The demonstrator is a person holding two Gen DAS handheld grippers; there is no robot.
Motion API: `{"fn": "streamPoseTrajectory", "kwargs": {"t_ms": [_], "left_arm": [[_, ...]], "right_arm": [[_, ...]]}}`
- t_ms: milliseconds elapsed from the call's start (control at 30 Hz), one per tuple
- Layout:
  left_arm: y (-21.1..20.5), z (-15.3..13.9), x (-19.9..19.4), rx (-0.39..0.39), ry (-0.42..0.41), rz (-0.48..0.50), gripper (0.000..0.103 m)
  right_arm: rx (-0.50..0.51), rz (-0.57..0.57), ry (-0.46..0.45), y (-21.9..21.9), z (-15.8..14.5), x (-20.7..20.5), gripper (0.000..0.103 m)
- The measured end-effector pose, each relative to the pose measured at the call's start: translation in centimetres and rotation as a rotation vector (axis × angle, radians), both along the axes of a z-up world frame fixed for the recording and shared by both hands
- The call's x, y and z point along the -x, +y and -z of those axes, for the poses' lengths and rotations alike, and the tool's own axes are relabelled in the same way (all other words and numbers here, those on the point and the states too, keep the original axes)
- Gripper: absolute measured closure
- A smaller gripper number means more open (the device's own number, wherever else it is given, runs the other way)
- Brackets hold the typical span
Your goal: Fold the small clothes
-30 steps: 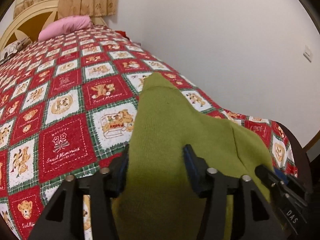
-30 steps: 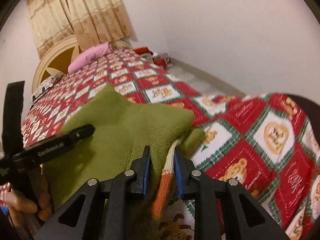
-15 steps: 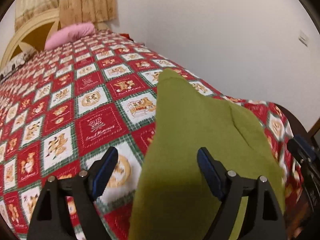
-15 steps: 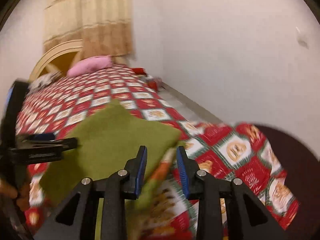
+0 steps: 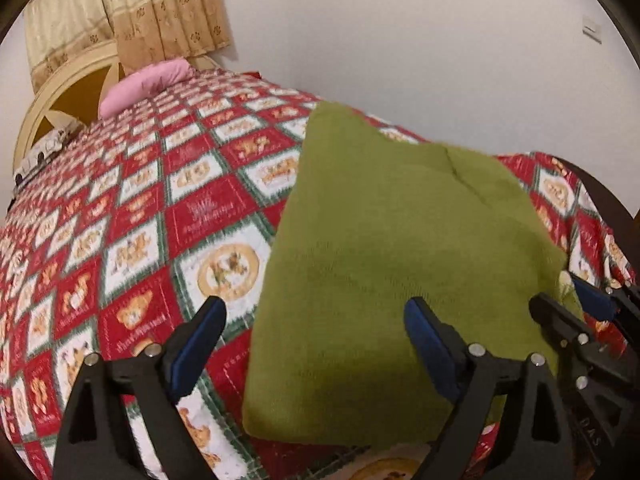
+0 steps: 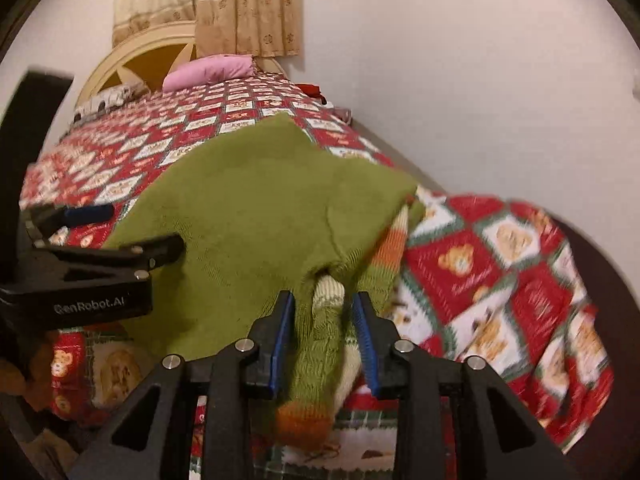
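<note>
Green sweater point(image 5: 392, 264) lies on my teddy-bear quilt point(image 5: 132, 240). Left gripper point(image 5: 316, 320) — jaws wide, holding nothing; right gripper point(image 6: 324, 320) — parted around the striped sleeve point(image 6: 320, 360).

A red patchwork quilt point(image 5: 120, 240) covers the bed; a pink pillow point(image 5: 144, 86) lies upper left, before a cream headboard point(image 6: 136, 60) and beige curtains point(image 5: 160, 12).

Left hand-held gripper point(image 5: 316, 326) jaws spread wide, right hand-held gripper point(image 6: 324, 316) parted
</note>
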State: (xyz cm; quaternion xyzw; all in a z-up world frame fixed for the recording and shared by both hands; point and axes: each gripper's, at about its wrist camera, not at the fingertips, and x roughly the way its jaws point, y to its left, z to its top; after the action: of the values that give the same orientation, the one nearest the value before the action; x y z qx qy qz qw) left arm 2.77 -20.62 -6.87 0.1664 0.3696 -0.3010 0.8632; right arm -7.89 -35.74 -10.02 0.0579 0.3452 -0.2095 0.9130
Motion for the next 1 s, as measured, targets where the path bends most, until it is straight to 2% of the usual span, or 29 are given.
{"fn": "streamPoseTrajectory", "kwargs": {"t_ms": [67,100,133,267,400,467,533,700,800,1000], "left_arm": [[0.2,0.7,-0.1,0.001,0.013,-0.008,0.005],[0.3,0.7,0.0,0.001,0.009,-0.014,0.002],[0.5,0.8,0.1,-0.001,0.005,-0.016,0.002],[1.1,0.5,0.8,-0.011,-0.005,-0.015,0.002],[1.9,-0.6,2.1,-0.017,-0.068,-0.009,0.003],[2.4,-1.4,2.8,-0.001,-0.09,0.002,0.003],[3.0,-2.4,3.6,0.022,-0.113,0.014,0.002],[4.5,-4.9,5.4,0.065,-0.191,0.026,0.0],[5.1,-6.0,5.9,0.092,-0.203,0.027,0.0],[6.4,-7.8,7.0,0.175,-0.23,0.021,0.0]], "right_arm": [[-0.034,0.002,-0.003,-0.4,0.1,0.1,0.069],[-0.039,0.005,-0.001,-0.5,0.2,0.3,0.065],[-0.043,0.01,0.003,-0.5,0.3,0.4,0.062],[-0.057,0.022,0.021,0.0,0.2,1.6,0.061],[-0.002,0.027,-0.007,1.8,-2.1,3.5,0.06],[0.024,0.045,-0.035,2.5,-3.4,4.7,0.054],[0.024,0.071,-0.084,2.8,-4.7,5.9,0.038],[0.059,0.103,-0.181,3.8,-7.9,7.8,0.036],[0.09,0.114,-0.225,4.5,-9.1,8.3,0.036],[0.105,0.106,-0.319,5.6,-11.0,9.6,0.027]]}}
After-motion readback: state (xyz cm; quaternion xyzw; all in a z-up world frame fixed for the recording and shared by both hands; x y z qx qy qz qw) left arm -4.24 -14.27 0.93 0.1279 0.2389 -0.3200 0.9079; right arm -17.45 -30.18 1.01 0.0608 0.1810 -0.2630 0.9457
